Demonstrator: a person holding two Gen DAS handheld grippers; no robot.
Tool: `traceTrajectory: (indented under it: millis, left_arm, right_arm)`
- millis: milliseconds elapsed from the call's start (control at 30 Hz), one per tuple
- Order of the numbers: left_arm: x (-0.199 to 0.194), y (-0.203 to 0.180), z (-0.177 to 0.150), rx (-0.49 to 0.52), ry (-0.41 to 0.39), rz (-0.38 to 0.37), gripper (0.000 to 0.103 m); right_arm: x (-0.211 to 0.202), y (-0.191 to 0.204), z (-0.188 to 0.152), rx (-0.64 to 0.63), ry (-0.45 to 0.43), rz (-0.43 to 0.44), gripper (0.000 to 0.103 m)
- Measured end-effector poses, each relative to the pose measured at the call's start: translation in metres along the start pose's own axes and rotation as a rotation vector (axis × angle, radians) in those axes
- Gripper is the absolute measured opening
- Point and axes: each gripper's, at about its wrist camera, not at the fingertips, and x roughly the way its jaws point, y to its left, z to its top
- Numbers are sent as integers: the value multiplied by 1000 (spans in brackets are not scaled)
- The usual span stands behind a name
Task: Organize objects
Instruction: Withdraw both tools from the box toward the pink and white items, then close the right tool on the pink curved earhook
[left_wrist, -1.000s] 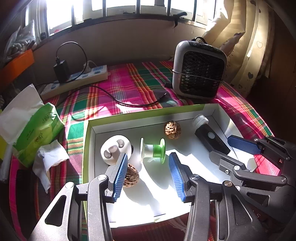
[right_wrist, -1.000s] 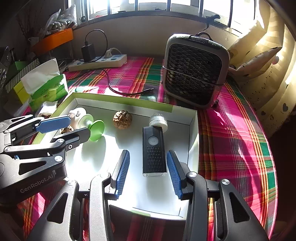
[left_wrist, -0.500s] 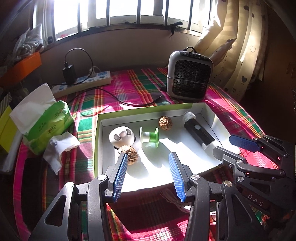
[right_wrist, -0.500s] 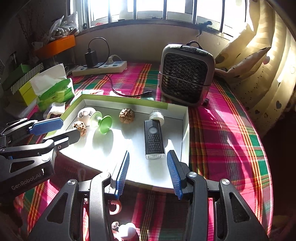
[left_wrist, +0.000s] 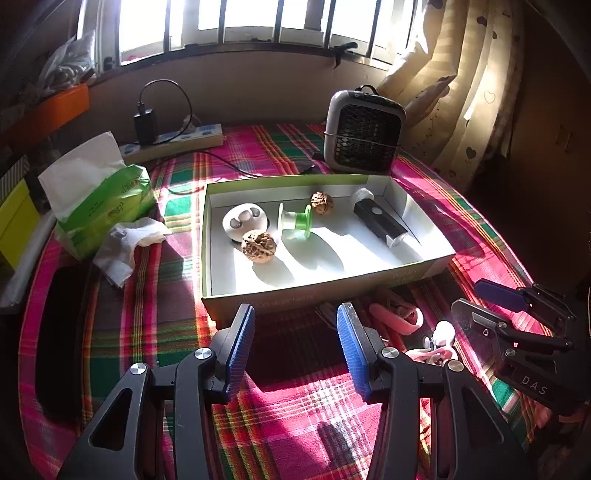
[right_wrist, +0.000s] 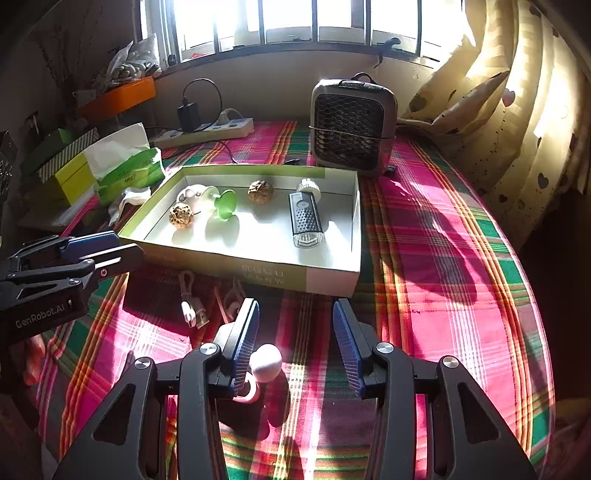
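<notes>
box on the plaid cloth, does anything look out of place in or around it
Inside the box nothing looks spilled or damaged. What stands out lies outside it: a tangle of pink cable and a pale round-headed item sit loose on the plaid cloth below its near wall, and a crumpled tissue lies beside the tissue pack.

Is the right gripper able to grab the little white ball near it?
Probably yes. The white ball lies on the cloth just inside the right gripper, beside its left finger. The jaws stand open and empty, and nothing covers the ball.
</notes>
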Motion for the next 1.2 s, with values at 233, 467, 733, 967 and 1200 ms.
traceTrajectory:
  millis: [233, 467, 733, 967, 1200]
  left_arm:
    - [-4, 3, -16, 9, 17, -26, 45]
    - [-2, 7, -25, -10, 36, -35, 45]
    - [-1, 10, -28, -19, 41, -35, 45]
    - [2, 16, -29, -37, 50, -29, 45]
    - [8, 24, -26, -65, 68, -49, 45]
  right_arm:
    - [-8, 4, -23, 43, 3, 54, 43]
    - [1, 11, -32, 59, 44, 151, 43]
    - [2, 25, -37, 35, 65, 225, 43]
    - [2, 35, -38, -26, 56, 238, 43]
    - [19, 42, -31, -58, 84, 221, 43]
